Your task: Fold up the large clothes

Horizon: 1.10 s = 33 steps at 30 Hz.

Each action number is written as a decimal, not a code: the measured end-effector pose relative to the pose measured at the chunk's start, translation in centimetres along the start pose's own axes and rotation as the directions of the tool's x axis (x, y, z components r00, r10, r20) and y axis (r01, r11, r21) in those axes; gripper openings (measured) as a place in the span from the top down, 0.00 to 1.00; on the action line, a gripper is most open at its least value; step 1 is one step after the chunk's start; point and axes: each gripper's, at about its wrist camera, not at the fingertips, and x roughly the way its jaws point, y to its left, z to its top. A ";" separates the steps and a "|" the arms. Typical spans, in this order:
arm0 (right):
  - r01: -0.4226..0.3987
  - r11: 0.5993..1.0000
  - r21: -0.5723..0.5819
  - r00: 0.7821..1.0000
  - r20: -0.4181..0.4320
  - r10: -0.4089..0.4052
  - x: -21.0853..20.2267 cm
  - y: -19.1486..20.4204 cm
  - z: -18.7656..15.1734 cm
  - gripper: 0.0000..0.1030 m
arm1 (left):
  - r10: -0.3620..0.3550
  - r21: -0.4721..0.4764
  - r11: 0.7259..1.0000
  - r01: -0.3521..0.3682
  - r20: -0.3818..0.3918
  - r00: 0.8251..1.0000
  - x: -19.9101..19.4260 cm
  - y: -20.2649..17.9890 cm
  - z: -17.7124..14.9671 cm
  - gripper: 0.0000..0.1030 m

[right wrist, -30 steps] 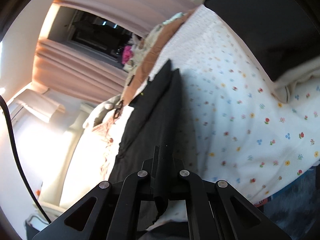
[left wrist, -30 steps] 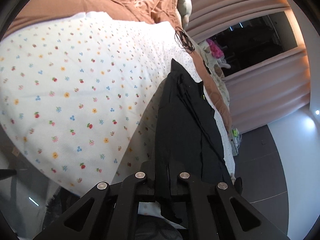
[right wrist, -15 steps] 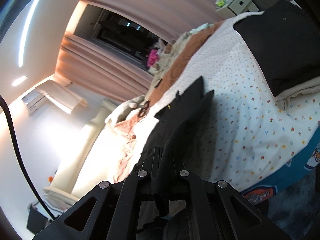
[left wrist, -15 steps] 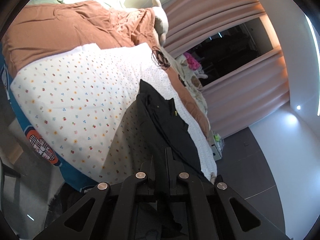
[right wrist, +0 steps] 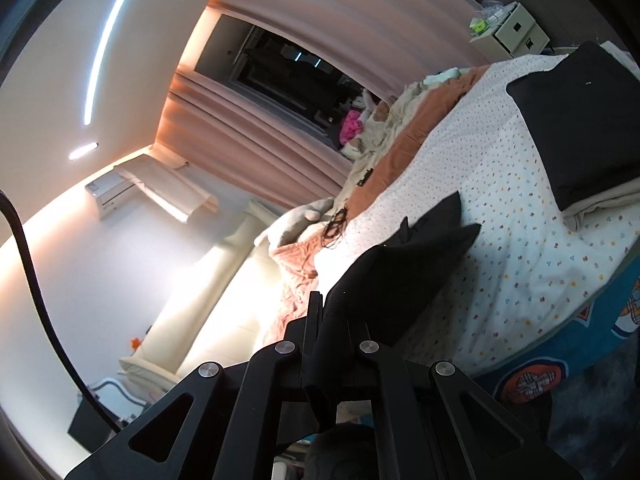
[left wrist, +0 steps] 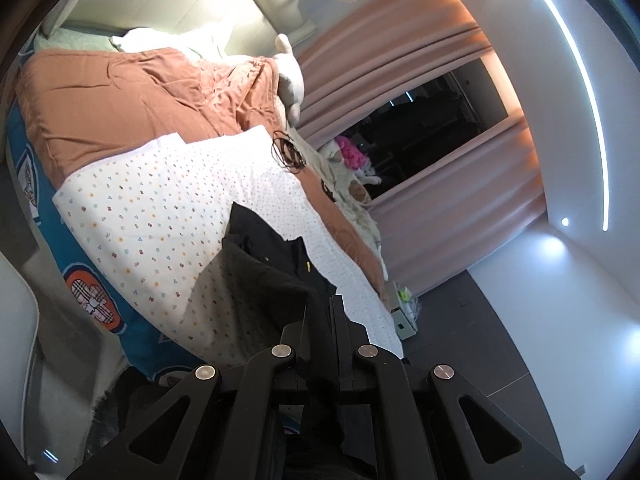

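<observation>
Bedroom with pink pleated curtains, the work surface being a bed under a white sheet printed with small coloured flowers (left wrist: 168,216).

Nearest the lenses: the left claw (left wrist: 320,316) has its jaws drawn narrow with black fabric pinched between them, a loose tail of cloth hanging below the fingers. The right claw (right wrist: 332,316) is likewise nearly closed on a fold of the same cloth. Both grips appear secure.

Object of the task: a large black garment of soft woven fabric (left wrist: 272,256), (right wrist: 404,264). Its near edge is in the two claws; its far end lies on the flowered sheet, towards the middle of the bed.

Change noted over the last second — both views have drawn back and upward from the bed. More of the sheet, the blue patterned bedspread edge (left wrist: 52,236) and the room now show, and the garment runs up off the sheet to the claws. Judgement: the near edge has been lifted clear, ready to be carried over the far part for a fold.

Further off: a folded black item on a beige one (right wrist: 576,120) at the bed's right side, well apart from the garment; an orange-brown duvet (left wrist: 132,100) beyond — not involved.
</observation>
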 end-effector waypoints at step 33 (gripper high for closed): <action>0.030 0.999 -0.026 0.999 0.046 -0.029 12.4 0.9 12.2 0.96 | 0.039 0.044 0.998 -0.041 0.041 0.998 15.5 -5.3 11.8 0.96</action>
